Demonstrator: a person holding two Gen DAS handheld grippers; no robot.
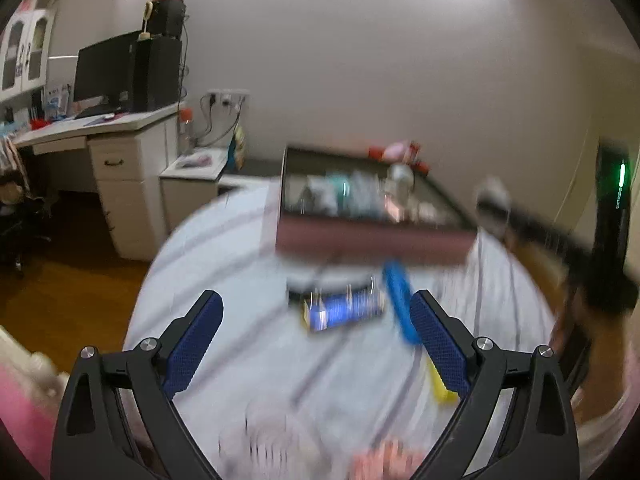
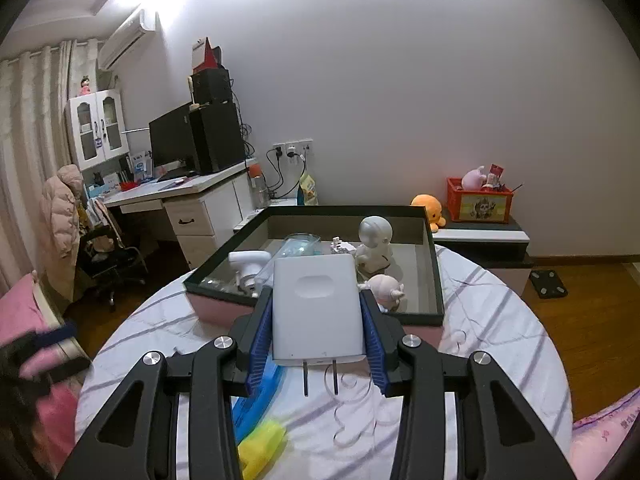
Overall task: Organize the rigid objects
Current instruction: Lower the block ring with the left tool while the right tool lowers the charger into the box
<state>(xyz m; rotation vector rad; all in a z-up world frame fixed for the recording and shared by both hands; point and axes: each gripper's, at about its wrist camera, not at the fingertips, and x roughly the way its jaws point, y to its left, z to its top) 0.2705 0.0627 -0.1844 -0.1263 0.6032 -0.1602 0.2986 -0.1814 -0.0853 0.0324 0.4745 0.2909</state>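
The right claw (image 2: 318, 322) is clamped on a white rectangular plug-in charger (image 2: 316, 308), its blue pads (image 2: 262, 336) pressing both sides and the two metal prongs pointing back toward the camera; it holds the charger level above the round surface with the white striped cloth (image 2: 500, 320), just short of the near wall of the shallow dark-rimmed box with pink sides (image 2: 434, 280); inside that box sit a white round-headed robot figure (image 2: 374, 242), a small pale pink figurine (image 2: 386, 286), a white handled gadget (image 2: 248, 264) and a clear glass item (image 2: 300, 242); under the claw lies a blue and yellow plastic brush (image 2: 260, 412), beside a curl of clear ribbon (image 2: 352, 408).

The left claw (image 1: 316, 322) stands wide open with nothing between its pads, tilted down over the same surface; its view is smeared, yet it alone shows a dark blue flat packet (image 1: 344, 312) lying near the box, beside the brush (image 1: 398, 300); the box contents are too blurred there to name.
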